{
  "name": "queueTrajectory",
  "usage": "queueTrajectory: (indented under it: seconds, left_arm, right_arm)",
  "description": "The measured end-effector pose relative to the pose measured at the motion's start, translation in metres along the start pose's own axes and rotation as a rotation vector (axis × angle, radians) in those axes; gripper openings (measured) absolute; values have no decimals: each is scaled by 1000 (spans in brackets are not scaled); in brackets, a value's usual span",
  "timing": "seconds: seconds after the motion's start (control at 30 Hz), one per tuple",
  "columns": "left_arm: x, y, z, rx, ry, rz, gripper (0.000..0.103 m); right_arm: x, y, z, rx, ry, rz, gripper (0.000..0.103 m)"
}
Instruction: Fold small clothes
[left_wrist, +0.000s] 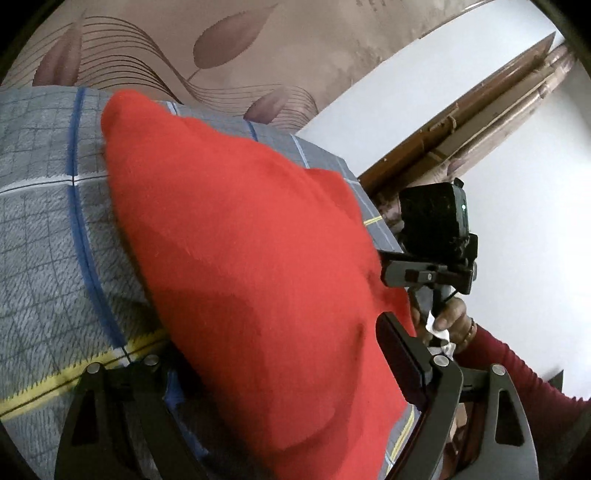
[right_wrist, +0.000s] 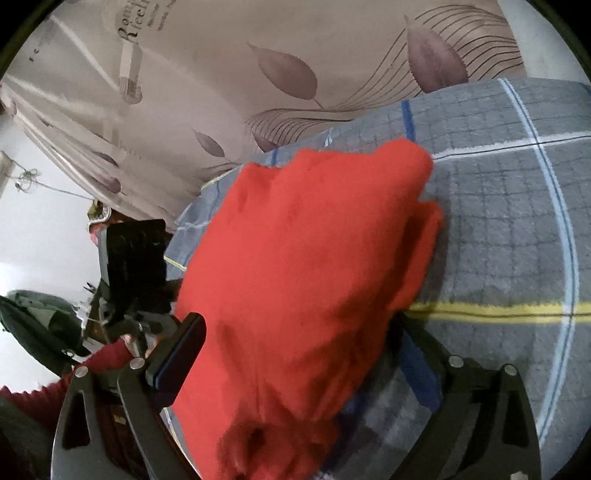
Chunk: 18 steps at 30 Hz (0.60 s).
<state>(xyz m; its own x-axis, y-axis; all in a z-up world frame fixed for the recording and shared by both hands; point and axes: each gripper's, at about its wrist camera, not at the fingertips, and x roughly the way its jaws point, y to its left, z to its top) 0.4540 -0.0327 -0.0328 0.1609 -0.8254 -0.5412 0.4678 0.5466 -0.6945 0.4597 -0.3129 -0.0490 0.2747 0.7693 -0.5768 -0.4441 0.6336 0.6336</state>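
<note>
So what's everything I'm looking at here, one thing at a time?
red fleecy garment: one, red, lying on the checked cover between both grippers' fingers
grey checked bed cover: one, grey with blue, white and yellow stripes, under the garment
leaf-patterned curtain: one, beige-mauve, behind the bed
wooden door frame: one, brown, right in the left view
left gripper: one, black, jaws open
right gripper: one, black, jaws open
person's hand: one, ribbed dark-red sleeve, holding the right gripper

The garment lies on the bedsheet, curtain behind.
</note>
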Motion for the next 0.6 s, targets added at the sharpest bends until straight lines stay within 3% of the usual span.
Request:
queueTrajectory:
  seconds: [0.07,0.13,0.2,0.27,0.4,0.6]
  left_arm:
    - [2,2,-1,-19,1,32,57]
    - [3,6,-1,-45,-2,32,54]
    - [4,5,-1,-55,-6,45,49]
    - [9,-2,-1,-25,-2,96,41]
    - [9,-11,-5,-18,-35,162,35]
    - [-1,-27,-14,6,-54,254,33]
  right_arm:
    - [6,6,0,-5,4,-5,93]
    - [10,12,-5,4,5,-27,82]
    - [15,10,-11,74,18,13,50]
    - [19,6,-16,110,22,15,39]
    - [19,13,-19,136,-14,-6,30]
    - [16,38,-25,154,-63,-13,28]
